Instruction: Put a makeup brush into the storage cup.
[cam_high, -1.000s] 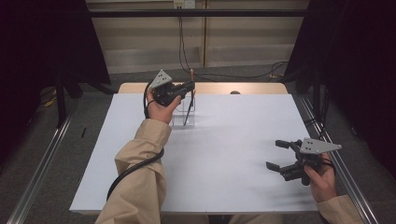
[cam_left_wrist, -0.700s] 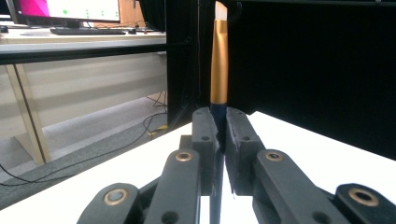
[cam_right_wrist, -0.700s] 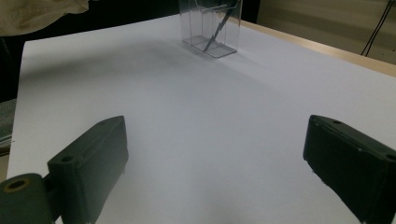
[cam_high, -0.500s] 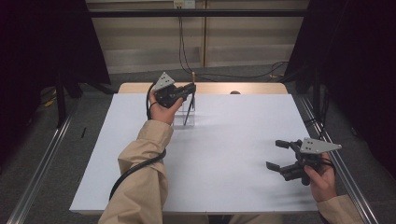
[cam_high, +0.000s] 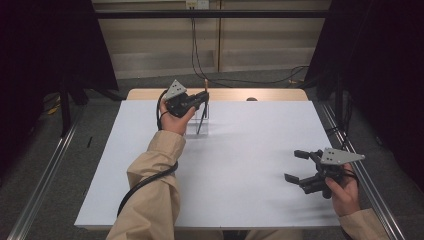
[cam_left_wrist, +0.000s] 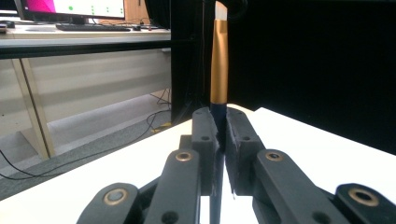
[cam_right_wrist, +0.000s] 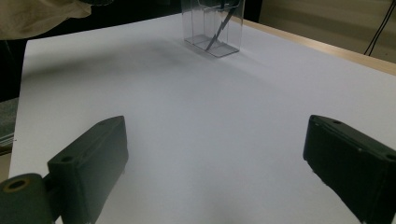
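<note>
At the far left part of the white table (cam_high: 240, 165), the left gripper (cam_high: 204, 98) is raised over a clear plastic holder (cam_high: 200, 125). Its jaws are pressed together on a slim brush (cam_left_wrist: 218, 70), pinching the dark handle just below the gold ferrule. In the left gripper view the brush's long axis runs nearly vertical: gold ferrule and pale tip point up, well above the jaws, while the dark handle passes down between the pads and out below them. In the high view the brush (cam_high: 205, 85) shows its brown upper end above the gripper, and the dark lower part slants down and slightly leftward into the holder.

The right gripper view shows the holder (cam_right_wrist: 214, 28) as a clear box with dividers, standing upright on the table (cam_right_wrist: 196, 130); a thin dark stem leans inside it, lower end toward the near left. Whether the stem touches the holder's floor cannot be told.

The right gripper (cam_high: 296, 166) is held low near the table's right edge, well apart from the holder, jaws spread wide with nothing between them.
</note>
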